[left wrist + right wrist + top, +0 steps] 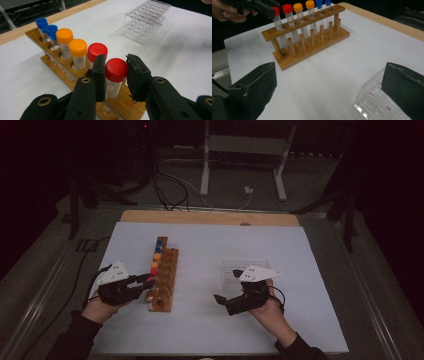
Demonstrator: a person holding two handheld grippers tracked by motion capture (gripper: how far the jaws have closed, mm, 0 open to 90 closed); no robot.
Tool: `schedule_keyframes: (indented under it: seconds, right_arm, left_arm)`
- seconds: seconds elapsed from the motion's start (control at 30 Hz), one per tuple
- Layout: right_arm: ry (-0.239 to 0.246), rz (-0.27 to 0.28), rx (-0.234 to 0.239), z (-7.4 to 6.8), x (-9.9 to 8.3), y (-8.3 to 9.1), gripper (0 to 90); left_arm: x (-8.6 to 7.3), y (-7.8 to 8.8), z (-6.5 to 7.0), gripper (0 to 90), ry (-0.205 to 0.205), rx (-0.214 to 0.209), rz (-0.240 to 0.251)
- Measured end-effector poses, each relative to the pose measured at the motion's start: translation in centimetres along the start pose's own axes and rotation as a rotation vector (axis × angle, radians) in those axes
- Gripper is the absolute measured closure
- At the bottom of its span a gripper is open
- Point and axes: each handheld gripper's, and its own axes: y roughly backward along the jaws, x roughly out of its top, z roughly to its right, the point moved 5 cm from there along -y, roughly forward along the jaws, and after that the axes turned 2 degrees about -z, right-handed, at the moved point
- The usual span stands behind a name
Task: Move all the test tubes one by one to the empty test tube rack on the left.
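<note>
Red-capped tube [115, 75]: stands upright in the end hole of the wooden rack [125, 106], nearest the person; clear body, red screw cap.
Left claw [115, 72]: jaws stand either side of the red cap; the left pad touches it, a thin gap shows at the right pad; the grip is slack, not clenched.
Left hand [97, 307]: comes in from the near left corner of the tabletop [280, 245], wrist level, claw pointing across at the rack's near end.
Wooden rack, position: left of the tabletop's middle, running from the near edge toward the far edge.
Other tubes: one more red cap [97, 51], two orange caps [78, 47], two blue caps [51, 31], in a row toward the far edge.
Writing: red "A5" and "A6" marks on the clear plastic tray [374, 105], seen in the right gripper view.
Clear plastic tray, position: right of middle, well apart from the rack.
Right claw [332, 87]: released, jaws wide apart with nothing between the pads, just beside the tray.
Right hand [270, 307]: enters from the near right, claw angled toward the rack.
</note>
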Motion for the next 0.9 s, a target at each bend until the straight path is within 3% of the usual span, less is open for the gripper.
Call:
schedule_keyframes:
  seconds: [0.13,0.27,0.47,0.7,0.9]
  right_arm:
    - [-0.003,0.009,-0.001,0.2,0.0,0.3,0.0]
    - [-0.003,0.014,-0.004,0.4,-0.2,0.7,0.0]
    - [0.001,0.023,-0.029,0.9,-1.0,1.4,0.0]
    - [0.031,0.024,-0.060,1.3,-2.1,2.3,0.0]
    - [0.044,0.020,-0.107,2.1,-3.7,3.3,0.0]
  left_arm:
    - [0.2,0.3,0.6,43.6,-0.002,-0.009,0.015]
    - [0.6,0.5,1.4,21.1,0.003,-0.045,0.028]
    - [0.9,0.9,2.6,3.7,0.017,-0.141,0.060]
    - [0.1,0.8,3.5,0.5,-0.010,-0.164,0.093]
    - [-0.9,0.5,3.5,0.5,0.001,-0.169,0.093]
